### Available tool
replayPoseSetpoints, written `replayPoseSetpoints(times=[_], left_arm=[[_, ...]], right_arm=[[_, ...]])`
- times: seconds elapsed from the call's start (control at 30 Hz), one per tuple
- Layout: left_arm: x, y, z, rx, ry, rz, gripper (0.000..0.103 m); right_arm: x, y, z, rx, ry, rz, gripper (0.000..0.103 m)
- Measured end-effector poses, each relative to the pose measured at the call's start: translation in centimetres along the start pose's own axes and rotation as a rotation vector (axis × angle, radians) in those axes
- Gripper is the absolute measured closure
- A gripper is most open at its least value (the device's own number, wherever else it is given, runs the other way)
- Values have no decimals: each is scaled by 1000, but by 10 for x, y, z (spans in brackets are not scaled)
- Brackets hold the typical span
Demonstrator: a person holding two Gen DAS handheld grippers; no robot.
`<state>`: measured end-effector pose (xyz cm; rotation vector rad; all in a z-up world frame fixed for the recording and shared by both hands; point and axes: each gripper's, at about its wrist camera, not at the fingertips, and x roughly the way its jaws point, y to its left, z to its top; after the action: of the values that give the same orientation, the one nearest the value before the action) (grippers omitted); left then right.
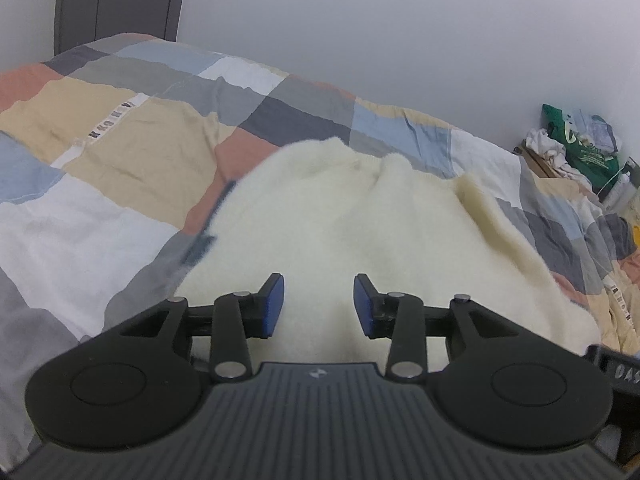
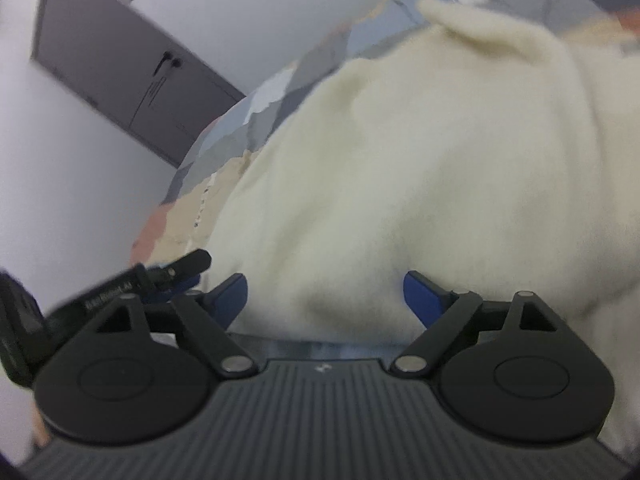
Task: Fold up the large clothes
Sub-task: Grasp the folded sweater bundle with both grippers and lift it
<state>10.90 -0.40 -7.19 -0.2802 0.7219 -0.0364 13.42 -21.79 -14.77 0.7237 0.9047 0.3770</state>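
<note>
While the cream fleecy garment (image 1: 360, 232) lies bunched on the checked patchwork bedspread (image 1: 120, 152), both the left gripper (image 1: 319, 306) and the right gripper (image 2: 325, 300) stand open and empty above it, so I judge a fold just released, and the next move needs a fresh edge.

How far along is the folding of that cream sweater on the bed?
Done: the cream sweater lies bunched on the patchwork quilt, apparently folded over at least once. In hand: nothing; the left hand-held gripper and right hand-held gripper are both open above it. Left: smoothing, any further folds.
</note>
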Motion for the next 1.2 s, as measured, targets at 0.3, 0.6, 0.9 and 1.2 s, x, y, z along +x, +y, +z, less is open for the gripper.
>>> replayPoseSetpoints(times=[0.3, 0.6, 0.9, 1.2], left_arm=[[21, 11, -3, -43, 71, 16, 53], [29, 12, -3, -50, 87, 27, 53], [-17, -4, -1, -45, -12, -120, 36], [17, 14, -26, -436, 268, -455, 22]], right_arm=[[23, -23, -33, 273, 216, 54, 16], [5, -76, -16, 567, -48, -18, 17], [-3, -60, -6, 516, -106, 79, 14], [-17, -52, 0, 463, -142, 156, 14]])
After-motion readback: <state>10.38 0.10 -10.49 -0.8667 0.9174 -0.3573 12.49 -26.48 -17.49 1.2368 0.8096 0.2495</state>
